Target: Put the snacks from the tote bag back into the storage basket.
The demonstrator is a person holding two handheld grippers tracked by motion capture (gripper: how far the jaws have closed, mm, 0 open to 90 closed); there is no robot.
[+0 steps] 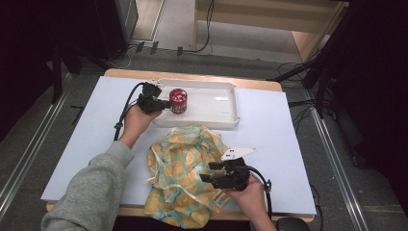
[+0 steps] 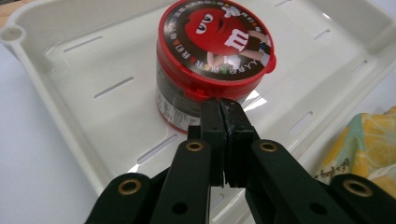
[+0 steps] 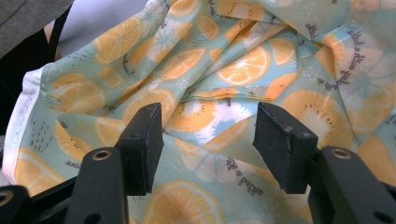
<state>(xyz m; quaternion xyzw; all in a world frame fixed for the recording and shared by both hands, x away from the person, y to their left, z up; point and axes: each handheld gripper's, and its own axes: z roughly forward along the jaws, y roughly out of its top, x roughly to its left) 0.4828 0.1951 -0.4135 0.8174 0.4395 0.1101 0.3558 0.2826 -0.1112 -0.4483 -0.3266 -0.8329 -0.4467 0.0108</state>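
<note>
Nearest the person, the right hand-held gripper (image 1: 208, 172) hangs over the crumpled cloth (image 1: 185, 175), its jaws spread with nothing between them; in the right gripper view the flat black pads (image 3: 142, 147) frame a raised fold, which suggests it is lining up to pinch the fabric there. The cloth is thin and soft, pale teal printed with orange slices, edged in a white hem, and it lies rumpled on the near part of the counter (image 1: 86, 139), spilling slightly over the front edge.

Farther off, the left hand-held gripper (image 1: 166, 104) reaches over the rim of the tray (image 1: 226, 91). Its jaws are clenched together on nothing, the tips touching or just short of the side of the candy tub (image 2: 212, 58), probably to nudge or steady it rather than lift it. The tub is a short cylinder with a glossy red snap lid bearing a cartoon face, standing upright in the tray's left part. The tray is white hard plastic, shallow, with slotted floor and rounded corners.
</note>
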